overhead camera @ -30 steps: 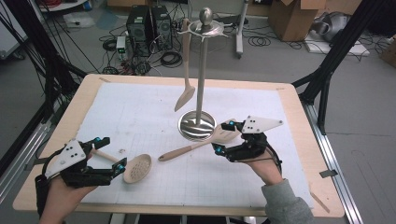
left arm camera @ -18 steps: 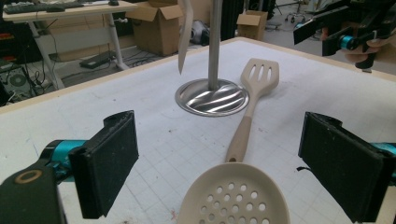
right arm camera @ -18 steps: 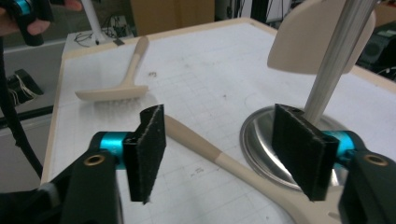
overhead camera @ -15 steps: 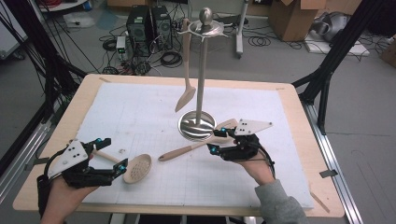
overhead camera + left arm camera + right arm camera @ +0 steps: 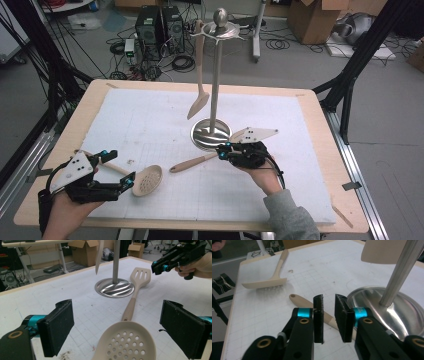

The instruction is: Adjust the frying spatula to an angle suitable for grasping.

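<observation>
One tool (image 5: 329, 315) narrowing astride spatula handle (image 5: 312, 305)

The stand's (image 5: 212, 131) base is glossy brushed metal, the spatula (image 5: 137, 288) and skimmer (image 5: 126, 343) matt beige plastic.

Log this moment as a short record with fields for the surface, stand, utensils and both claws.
surface: white gridded mat on a wooden table
stand: silver metal utensil stand with a round base, upright
hanging: beige flat spatula on the stand's top ring
lying: beige slotted spatula, head by the base; beige perforated skimmer spoon
left claw: open wide, skimmer head between its jaws, untouched
right claw: jaws have just been closing, narrow gap, empty, over the slotted spatula's handle
</observation>
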Demonstrator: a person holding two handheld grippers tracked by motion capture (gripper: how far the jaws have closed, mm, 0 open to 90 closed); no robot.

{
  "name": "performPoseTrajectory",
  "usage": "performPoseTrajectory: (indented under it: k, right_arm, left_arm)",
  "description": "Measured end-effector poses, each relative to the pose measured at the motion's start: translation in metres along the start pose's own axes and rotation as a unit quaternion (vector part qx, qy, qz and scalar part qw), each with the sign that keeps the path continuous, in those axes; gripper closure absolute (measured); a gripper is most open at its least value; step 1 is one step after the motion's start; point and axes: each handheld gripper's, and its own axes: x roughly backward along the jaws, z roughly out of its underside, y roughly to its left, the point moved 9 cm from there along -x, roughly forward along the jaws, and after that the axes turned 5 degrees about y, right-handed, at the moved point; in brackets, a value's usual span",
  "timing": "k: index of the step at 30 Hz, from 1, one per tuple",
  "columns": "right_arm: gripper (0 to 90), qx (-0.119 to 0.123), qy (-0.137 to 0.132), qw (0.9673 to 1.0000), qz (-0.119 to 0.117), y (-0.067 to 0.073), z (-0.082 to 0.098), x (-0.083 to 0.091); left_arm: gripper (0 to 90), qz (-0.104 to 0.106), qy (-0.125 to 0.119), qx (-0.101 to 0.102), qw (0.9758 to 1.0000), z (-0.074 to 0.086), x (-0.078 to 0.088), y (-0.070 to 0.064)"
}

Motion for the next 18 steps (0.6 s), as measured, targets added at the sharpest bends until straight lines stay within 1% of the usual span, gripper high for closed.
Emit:
performPoseTrajectory:
  k: [2, 7, 12, 15, 18]
  right_arm:
    - [83.4, -0.003, 0.004, 1.0, -0.001, -0.002, 0.001, -0.003]
    - [89.4, 0.003, 0.014, 0.9999, -0.002, -0.004, 0.004, -0.01]
    - [89.4, 0.004, 0.022, 0.9997, 0.0, -0.006, 0.007, -0.017]
    - [89.4, 0.008, 0.032, 0.9994, 0.006, -0.009, 0.01, -0.023]
    - [89.4, 0.008, 0.04, 0.9991, 0.004, -0.008, 0.012, -0.031]
  left_arm:
    - [12.4, -0.001, 0.001, -0.001, 1.0, 0.001, 0.001, 0.0]
    - [12.4, -0.002, 0.004, 0.002, 1.0, 0.004, 0.002, 0.0]
    - [12.4, -0.003, 0.005, 0.002, 1.0, 0.006, 0.004, 0.0]
    - [12.4, -0.003, 0.008, 0.002, 1.0, 0.007, 0.004, 0.0]
    - [12.4, -0.003, 0.009, 0.004, 0.9999, 0.008, 0.004, 0.0]
